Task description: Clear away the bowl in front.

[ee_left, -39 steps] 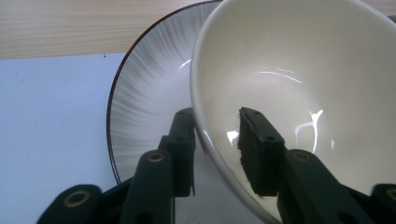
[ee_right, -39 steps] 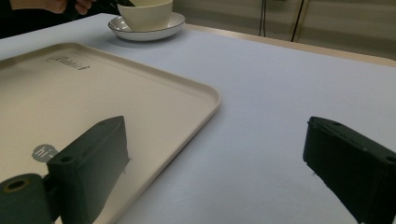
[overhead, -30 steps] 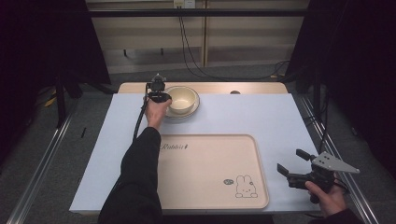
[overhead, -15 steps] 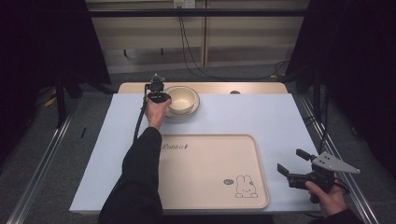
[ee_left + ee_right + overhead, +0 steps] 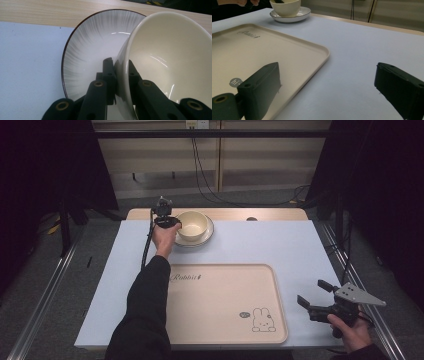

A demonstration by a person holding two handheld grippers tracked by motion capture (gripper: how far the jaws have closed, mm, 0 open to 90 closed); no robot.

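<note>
left gripper (image 5: 172, 224) clamped on near rim of cream bowl (image 5: 192, 225), one jaw inside, one outside, bowl tilted on streaked plate (image 5: 207, 237) at table's far edge, beige rabbit tray (image 5: 220, 305) mid-table, right gripper (image 5: 313, 295) jaws wide apart, holding nothing, right of tray

The cream bowl (image 5: 175, 57) and streaked plate (image 5: 87, 62) look like glossy glazed ceramic; the tray (image 5: 262, 55) seems smooth matt plastic; the surface's (image 5: 75, 12) far edge is wood-grained.

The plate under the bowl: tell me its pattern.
The plate is white with fine grey streaks and a dark rim, clearest in the left gripper view.
</note>
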